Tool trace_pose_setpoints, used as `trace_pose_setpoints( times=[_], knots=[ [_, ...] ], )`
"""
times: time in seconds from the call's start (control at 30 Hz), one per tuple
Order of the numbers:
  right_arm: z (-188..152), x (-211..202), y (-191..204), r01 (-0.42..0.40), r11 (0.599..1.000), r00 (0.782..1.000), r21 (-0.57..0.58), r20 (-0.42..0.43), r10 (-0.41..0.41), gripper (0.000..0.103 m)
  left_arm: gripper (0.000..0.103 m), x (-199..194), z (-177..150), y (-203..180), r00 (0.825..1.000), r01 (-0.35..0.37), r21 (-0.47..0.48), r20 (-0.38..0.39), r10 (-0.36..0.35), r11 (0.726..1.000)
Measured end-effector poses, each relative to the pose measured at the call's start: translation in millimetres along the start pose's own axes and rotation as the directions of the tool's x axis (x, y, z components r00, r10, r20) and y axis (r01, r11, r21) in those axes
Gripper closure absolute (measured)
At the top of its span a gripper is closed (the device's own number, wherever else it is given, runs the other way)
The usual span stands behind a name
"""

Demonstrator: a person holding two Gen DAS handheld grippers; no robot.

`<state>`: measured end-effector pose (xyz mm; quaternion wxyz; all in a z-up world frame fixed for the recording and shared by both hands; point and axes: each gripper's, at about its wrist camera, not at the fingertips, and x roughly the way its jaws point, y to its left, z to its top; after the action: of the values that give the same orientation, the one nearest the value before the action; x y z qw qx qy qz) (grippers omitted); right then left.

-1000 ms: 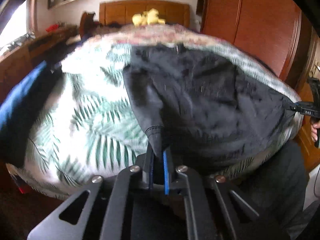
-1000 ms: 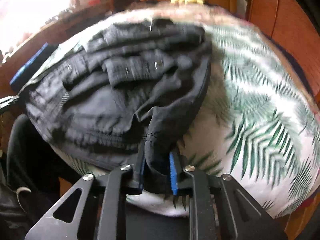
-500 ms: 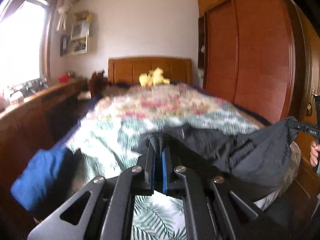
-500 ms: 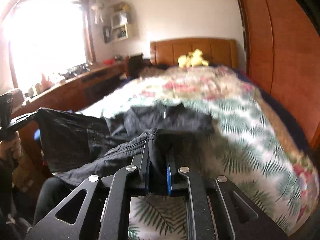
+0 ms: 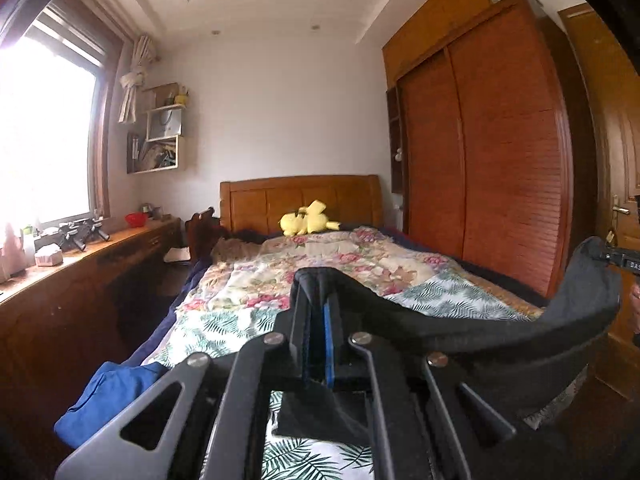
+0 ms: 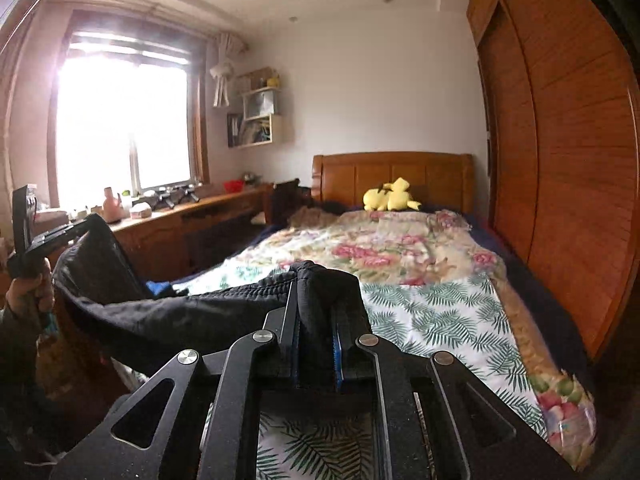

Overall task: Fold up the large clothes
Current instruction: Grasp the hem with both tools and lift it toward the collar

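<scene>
A large black garment [image 5: 472, 332] hangs stretched in the air between both grippers, above the foot of the bed [image 5: 304, 280]. My left gripper [image 5: 318, 304] is shut on one corner of its hem. In the right wrist view my right gripper [image 6: 316, 304] is shut on the other corner, where a thick wad of black garment [image 6: 168, 316] bulges out between the blue pads. Each view shows the other gripper at its edge: the right gripper [image 5: 624, 258] far right, the left gripper [image 6: 44, 236] far left, held by a hand [image 6: 28, 288].
The bed carries a leaf and flower print cover, with a yellow plush toy [image 5: 308, 222] at the wooden headboard. A blue cloth [image 5: 108, 392] lies at the bed's near left corner. A wooden desk [image 5: 80, 264] runs along the left under the window; a tall wardrobe [image 5: 488, 168] stands on the right.
Both grippers have risen from low over the bed and tilted up toward level, lifting the black garment off the cover. It now hangs between them instead of lying crumpled.
</scene>
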<state>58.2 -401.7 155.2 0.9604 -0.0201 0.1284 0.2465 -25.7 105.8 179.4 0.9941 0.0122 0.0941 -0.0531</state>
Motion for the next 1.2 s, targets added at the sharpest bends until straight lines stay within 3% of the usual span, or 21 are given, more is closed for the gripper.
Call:
trace_pose_setpoints(
  times=[0.1, 0.27, 0.4, 0.53, 0.63, 0.77, 0.97, 1.2],
  knots=[
    [-15, 22, -10, 0.007, 1.000, 0.998, 0.011, -0.056, -0.007, 0.094, 0.100, 38, -19, 6, 0.997, -0.006, -0.010, -0.078, 0.005, 1.000],
    [-68, 86, -23, 0.000, 1.000, 0.976, 0.023, -0.216, 0.005, 0.094, 0.100, 113, -81, 15, 0.970, -0.029, -0.036, -0.241, 0.019, 0.999],
    [-114, 128, -25, -0.025, 1.000, 0.947, 0.002, -0.320, 0.025, 0.094, 0.100, 151, -122, 12, 0.948, -0.037, -0.035, -0.318, 0.024, 0.999],
    [-163, 169, -28, -0.032, 0.999, 0.899, -0.023, -0.438, 0.019, 0.094, 0.100, 186, -157, 14, 0.922, -0.052, -0.032, -0.387, 0.035, 0.998],
    [-179, 198, -34, -0.015, 1.000, 0.876, -0.017, -0.483, 0.005, 0.094, 0.100, 210, -168, 16, 0.909, -0.052, -0.047, -0.415, 0.028, 0.998],
    [-171, 228, -51, 0.012, 1.000, 0.886, 0.009, -0.464, -0.007, 0.094, 0.099, 244, -170, 19, 0.903, -0.049, -0.034, -0.429, 0.029, 0.998],
    [-132, 277, -96, 0.084, 0.992, 0.921, 0.093, -0.388, -0.041, 0.094, 0.099, 297, -151, 18, 0.917, -0.051, -0.038, -0.397, 0.032, 0.998],
    [-123, 349, -141, 0.170, 0.971, 0.905, 0.167, -0.415, -0.087, 0.093, 0.099, 360, -143, 18, 0.915, -0.079, -0.016, -0.399, 0.066, 0.997]
  ],
)
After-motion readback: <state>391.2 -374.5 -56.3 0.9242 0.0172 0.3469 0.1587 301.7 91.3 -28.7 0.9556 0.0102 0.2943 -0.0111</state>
